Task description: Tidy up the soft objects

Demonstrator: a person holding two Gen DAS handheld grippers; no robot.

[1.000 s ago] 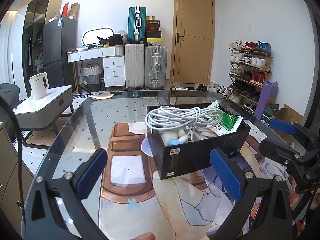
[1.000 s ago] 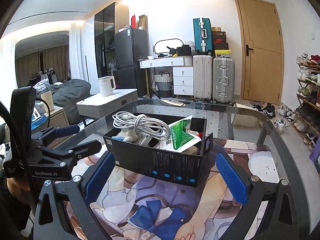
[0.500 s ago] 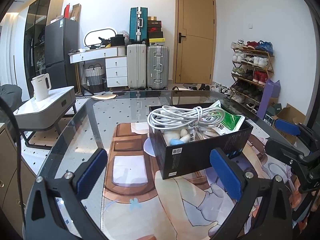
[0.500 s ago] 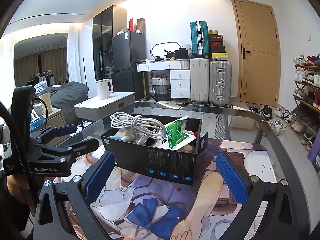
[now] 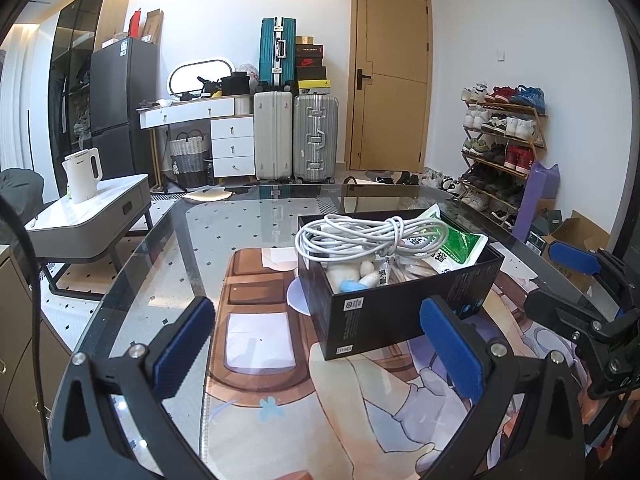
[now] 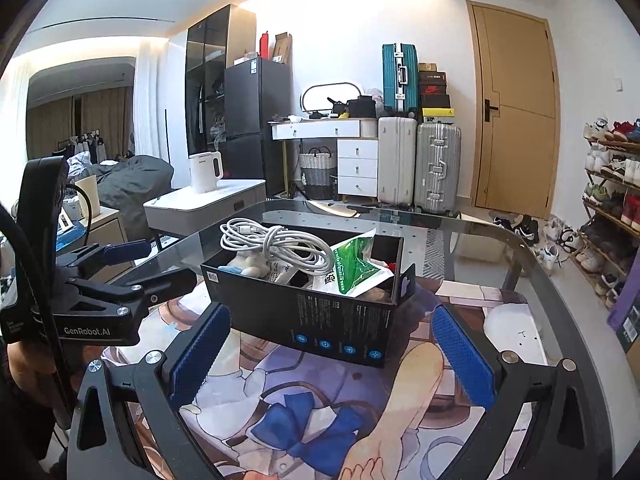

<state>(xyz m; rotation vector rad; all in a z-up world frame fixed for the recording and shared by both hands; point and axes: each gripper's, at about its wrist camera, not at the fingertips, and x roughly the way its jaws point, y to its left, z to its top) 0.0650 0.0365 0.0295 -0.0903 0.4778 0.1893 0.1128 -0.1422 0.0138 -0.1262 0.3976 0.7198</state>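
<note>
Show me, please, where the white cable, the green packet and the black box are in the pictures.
white cable [image 5: 362, 236], left wrist view, on the middle of the coiled bundle.
green packet [image 6: 352, 266], right wrist view, on its green printed face.
black box [image 6: 320, 320], right wrist view, on its near side wall.

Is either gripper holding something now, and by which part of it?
Nothing is held. The left gripper and the right gripper are both open and empty, short of the black box.
</note>
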